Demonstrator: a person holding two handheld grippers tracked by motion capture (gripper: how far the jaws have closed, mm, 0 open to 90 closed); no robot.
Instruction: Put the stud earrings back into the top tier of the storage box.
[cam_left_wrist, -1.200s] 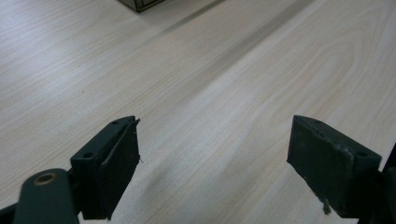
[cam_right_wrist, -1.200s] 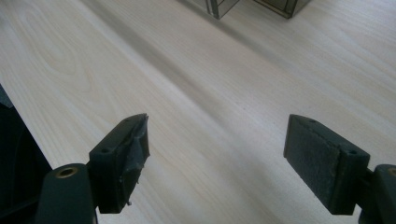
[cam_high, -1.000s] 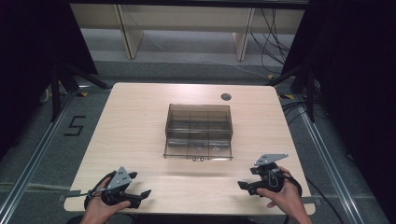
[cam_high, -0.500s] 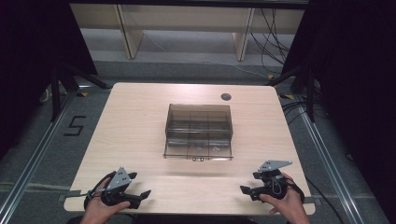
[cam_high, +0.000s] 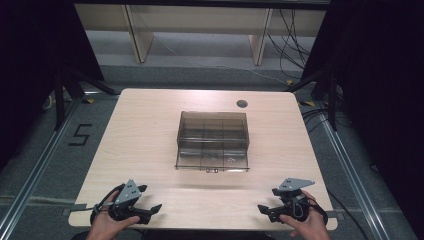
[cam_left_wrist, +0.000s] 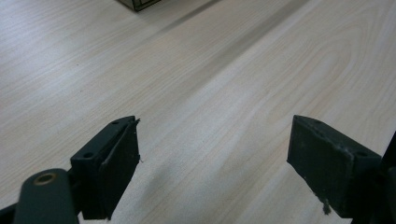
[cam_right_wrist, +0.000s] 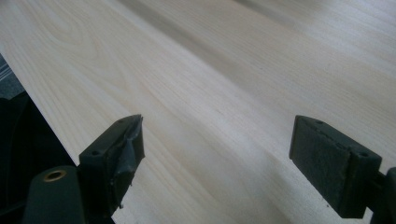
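A: Compartment box (cam_high: 212, 141), smoky clear plastic, sits mid-tabletop (cam_high: 150, 130), lid down, untouched, well apart from both tools.

B: Change since a second ago?

A: Right hand-held gripper (cam_high: 266, 209) has slid back toward the near edge and slightly down; its jaws have just been opening, nothing between them, bare wood under the pads (cam_right_wrist: 123, 154).

B: Left?

A: Left hand-held gripper (cam_high: 150, 202) unmoved near the front edge, jaws apart, empty.

B: Reading?

A: Likely a rest pose; box not yet approached.

Light wood table (cam_high: 150, 130), smoky clear compartment box (cam_high: 213, 141) at centre, dark round cap (cam_high: 242, 104) far-right edge.
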